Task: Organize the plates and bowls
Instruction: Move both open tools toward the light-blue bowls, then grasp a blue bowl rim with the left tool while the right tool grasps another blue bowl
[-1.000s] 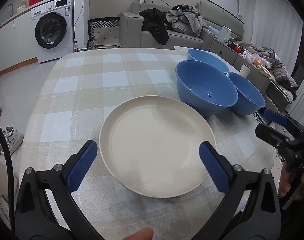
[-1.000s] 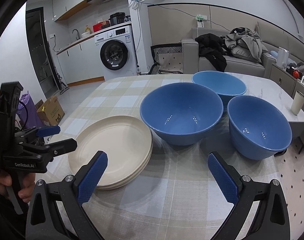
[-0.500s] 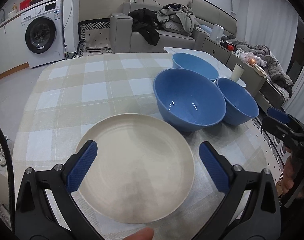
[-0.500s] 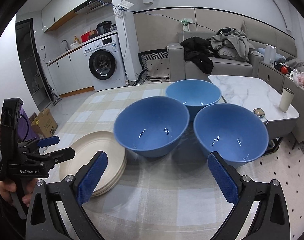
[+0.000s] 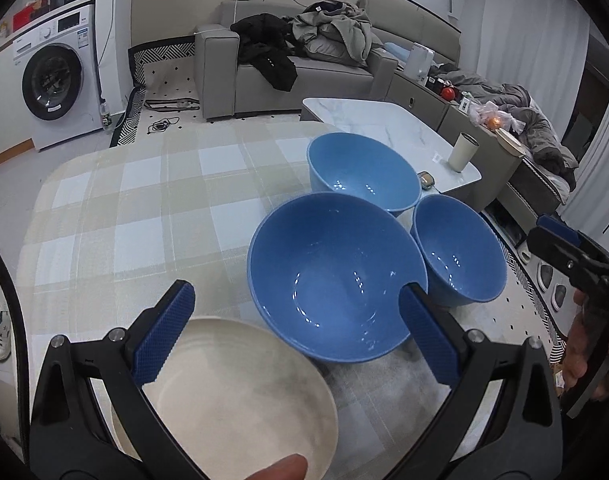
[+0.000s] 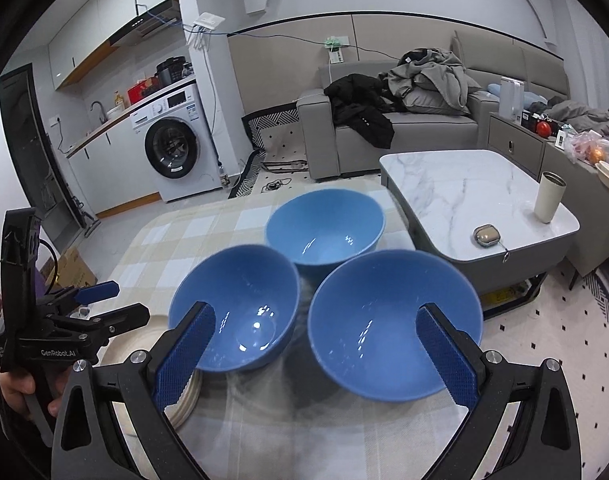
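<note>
The checked tablecloth point(image 5: 144, 208) on your dining table was the largest thing before you, with every dish of the task sitting toward its near right part. Beyond it stood the marble coffee table point(image 6: 464, 184), carrying a pale cup point(image 6: 548, 198).

On the cloth, three blue bowls sat upright and crowded together. The middle bowl point(image 5: 336, 276) was nearest your left gripper. The right bowl point(image 6: 392, 324) sat just beside it, and the far bowl point(image 6: 324, 228) stood behind the two, close to both; whether their rims touched, I could not tell.

The cream plates point(image 6: 184, 396) lay stacked at the near left corner, just beside the middle bowl. From your left wrist view only the top plate point(image 5: 232, 396) showed, its far rim near that bowl's base.

Your left gripper point(image 5: 296, 336) hovered with its jaws spread wide, holding nothing; one blue pad lay over the plate's edge and the other in front of the middle bowl's right side. Your fingertip point(image 5: 280, 468) showed at the bottom of that view.

Your right gripper point(image 6: 316, 356) was also spread wide and empty, its pads framing the right bowl and part of the middle one. Your left gripper point(image 6: 92, 312) appeared at the left of that view, above the plates.
</note>
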`<move>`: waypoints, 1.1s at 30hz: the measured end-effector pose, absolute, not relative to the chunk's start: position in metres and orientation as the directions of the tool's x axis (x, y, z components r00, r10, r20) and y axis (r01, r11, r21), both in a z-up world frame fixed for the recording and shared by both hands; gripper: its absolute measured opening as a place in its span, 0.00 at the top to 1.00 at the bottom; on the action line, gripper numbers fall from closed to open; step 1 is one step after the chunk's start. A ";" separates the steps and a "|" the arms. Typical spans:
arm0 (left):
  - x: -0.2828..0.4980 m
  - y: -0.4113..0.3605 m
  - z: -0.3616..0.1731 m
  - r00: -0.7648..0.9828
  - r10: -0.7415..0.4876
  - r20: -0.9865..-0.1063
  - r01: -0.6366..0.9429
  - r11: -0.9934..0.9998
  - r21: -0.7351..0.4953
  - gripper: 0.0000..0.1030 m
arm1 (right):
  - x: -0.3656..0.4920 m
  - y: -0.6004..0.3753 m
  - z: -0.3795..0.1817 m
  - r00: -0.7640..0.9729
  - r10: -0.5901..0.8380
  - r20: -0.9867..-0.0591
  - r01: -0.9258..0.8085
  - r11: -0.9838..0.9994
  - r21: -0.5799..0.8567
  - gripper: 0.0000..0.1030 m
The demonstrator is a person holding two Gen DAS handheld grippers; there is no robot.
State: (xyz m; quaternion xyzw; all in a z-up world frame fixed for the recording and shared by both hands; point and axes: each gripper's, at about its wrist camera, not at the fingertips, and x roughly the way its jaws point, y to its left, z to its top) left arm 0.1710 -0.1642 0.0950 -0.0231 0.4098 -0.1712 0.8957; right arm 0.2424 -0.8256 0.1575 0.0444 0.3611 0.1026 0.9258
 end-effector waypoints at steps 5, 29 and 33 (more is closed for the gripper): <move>0.197 -0.175 0.109 0.609 -0.314 -0.728 0.290 0.943 -0.164 0.01 | 0.264 -0.836 0.181 0.744 0.197 -0.638 -0.147 0.980 0.132 0.01; 0.308 -0.194 0.096 0.588 -0.290 -0.755 0.231 0.955 -0.187 0.02 | 0.367 -0.855 0.175 0.692 0.145 -0.707 -0.129 0.989 0.077 0.01; 0.321 -0.200 0.089 0.578 -0.280 -0.766 0.221 0.958 -0.183 0.01 | 0.381 -0.857 0.167 0.677 0.155 -0.719 -0.133 0.987 0.087 0.01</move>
